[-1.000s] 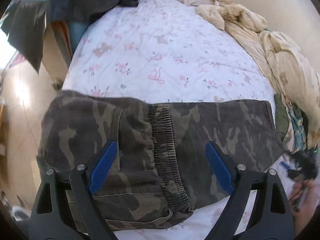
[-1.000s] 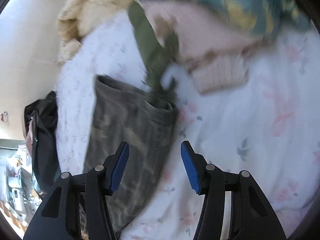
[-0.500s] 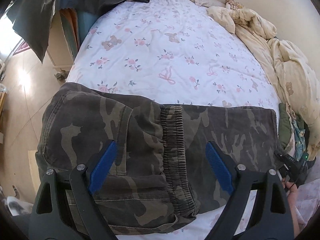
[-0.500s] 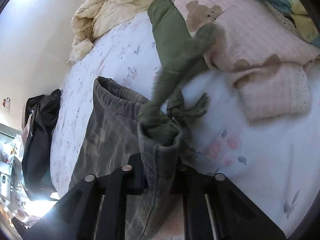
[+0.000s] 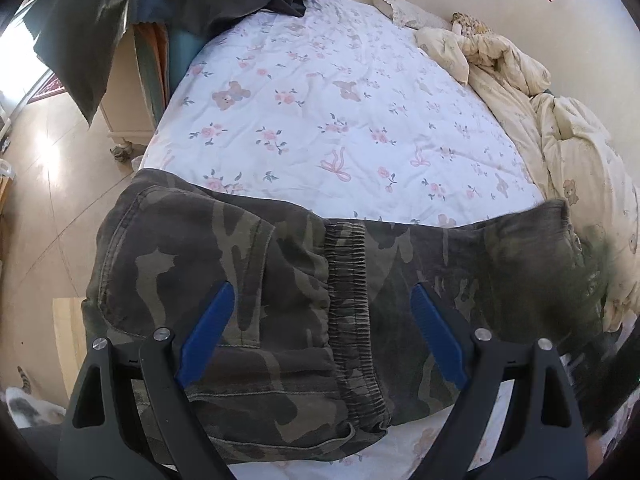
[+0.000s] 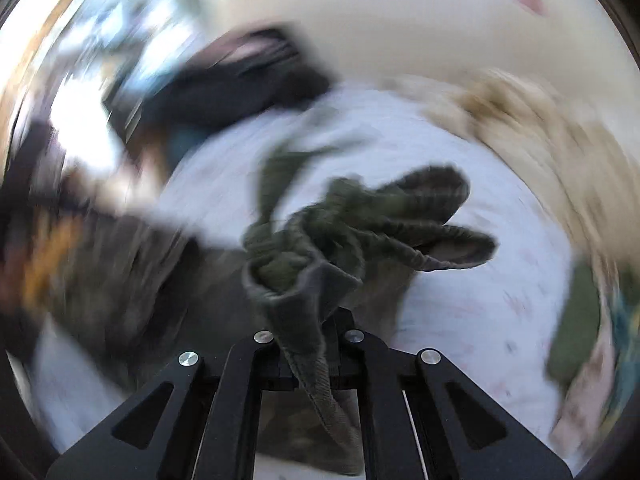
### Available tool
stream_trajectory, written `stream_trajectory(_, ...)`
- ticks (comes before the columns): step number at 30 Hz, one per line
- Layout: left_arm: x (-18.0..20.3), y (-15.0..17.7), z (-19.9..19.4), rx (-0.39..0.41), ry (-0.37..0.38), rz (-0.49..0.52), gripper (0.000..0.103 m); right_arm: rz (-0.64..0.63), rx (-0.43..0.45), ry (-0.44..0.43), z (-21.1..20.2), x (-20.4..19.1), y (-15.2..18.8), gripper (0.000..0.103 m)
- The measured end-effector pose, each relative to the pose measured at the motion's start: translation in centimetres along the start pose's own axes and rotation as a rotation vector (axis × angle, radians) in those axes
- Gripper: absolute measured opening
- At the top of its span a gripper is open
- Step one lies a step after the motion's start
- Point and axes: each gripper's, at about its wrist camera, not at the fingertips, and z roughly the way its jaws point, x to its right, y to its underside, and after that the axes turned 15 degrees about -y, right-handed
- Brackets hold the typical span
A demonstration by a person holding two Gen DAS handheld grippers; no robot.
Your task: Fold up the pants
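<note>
Foreground, left wrist view: left gripper spread wide over the camouflage pants, gripping nothing. The pants lie across the bed's near edge, long axis left–right. Right gripper is clenched on their bunched waistband; background blurred.

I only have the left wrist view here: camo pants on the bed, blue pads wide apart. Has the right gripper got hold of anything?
Observer: Yes. The right gripper is shut on the pants' waistband.
Operator: Is the fabric flat on the bed there?
Observer: No, the waistband bunches up in front of the fingers, drawstring trailing.
Operator: Is that picture clear?
Observer: The bed sheet behind is heavily blurred; only the gripped cloth is fairly sharp.
</note>
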Motion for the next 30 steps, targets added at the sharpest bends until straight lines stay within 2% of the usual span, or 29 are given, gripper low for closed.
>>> stream_trajectory(2,0.0,0.1,-0.2,0.004,0.004,0.005,0.088,-0.128,-0.117,-0.007,4.3,-4.2,1.6,0.005)
stream_trajectory(4,0.0,0.3,-0.4,0.008,0.008,0.014,0.088,-0.156,-0.191,-0.042,7.7,-6.7,3.6,0.005)
stream_trajectory(6,-0.1,0.3,-0.7,0.017,0.007,0.015,0.088,-0.228,-0.257,-0.012,10.8,-9.3,5.8,0.005)
stream_trajectory(7,-0.1,0.4,-0.8,0.019,0.006,0.016,0.088,-0.215,-0.27,0.007,11.5,-9.4,6.4,0.005)
stream_trajectory(9,-0.3,0.4,-0.8,0.015,0.009,0.012,0.088,-0.179,-0.261,0.015,11.8,-8.8,6.5,0.005)
stream_trajectory(11,-0.3,0.4,-0.7,0.005,0.02,0.011,0.088,-0.195,-0.272,0.018,11.8,-9.0,6.3,0.008)
stream_trajectory(14,-0.2,0.4,-0.5,-0.004,0.017,0.021,0.088,-0.223,-0.324,-0.003,10.8,-9.5,6.5,0.014)
stream_trajectory(17,-0.4,0.3,-0.5,-0.012,0.02,0.008,0.088,-0.282,-0.377,-0.074,9.3,-10.4,7.0,0.025)
stream_trajectory(19,-0.9,0.2,-0.5,-0.02,0.023,-0.012,0.088,-0.262,-0.452,-0.158,8.1,-9.9,7.6,0.025)
stream_trajectory(22,-1.7,0.0,-0.4,-0.037,0.022,-0.045,0.088,-0.168,-0.436,-0.264,5.7,-8.7,6.9,0.025)
stream_trajectory(23,-1.9,-0.1,-0.3,-0.044,0.023,-0.057,0.088,-0.121,-0.4,-0.309,4.5,-8.1,6.2,0.024)
stream_trajectory(24,-2.1,-0.1,-0.1,-0.051,0.024,-0.067,0.088,-0.075,-0.35,-0.283,3.6,-7.2,5.3,0.025)
stream_trajectory(26,-2.2,-0.3,0.1,-0.066,0.032,-0.088,0.088,0.017,-0.309,-0.209,3.7,-5.7,3.8,0.025)
stream_trajectory(27,-2.1,-0.3,0.2,-0.068,0.037,-0.09,0.088,0.076,-0.294,-0.2,4.2,-4.9,3.2,0.02)
stream_trajectory(29,-1.7,-0.4,0.4,-0.065,0.032,-0.076,0.088,0.212,-0.258,-0.229,5.7,-3.7,2.5,0.015)
stream_trajectory(30,-1.5,-0.4,0.4,-0.063,0.027,-0.068,0.088,0.233,-0.257,-0.215,6.8,-3.5,2.3,0.015)
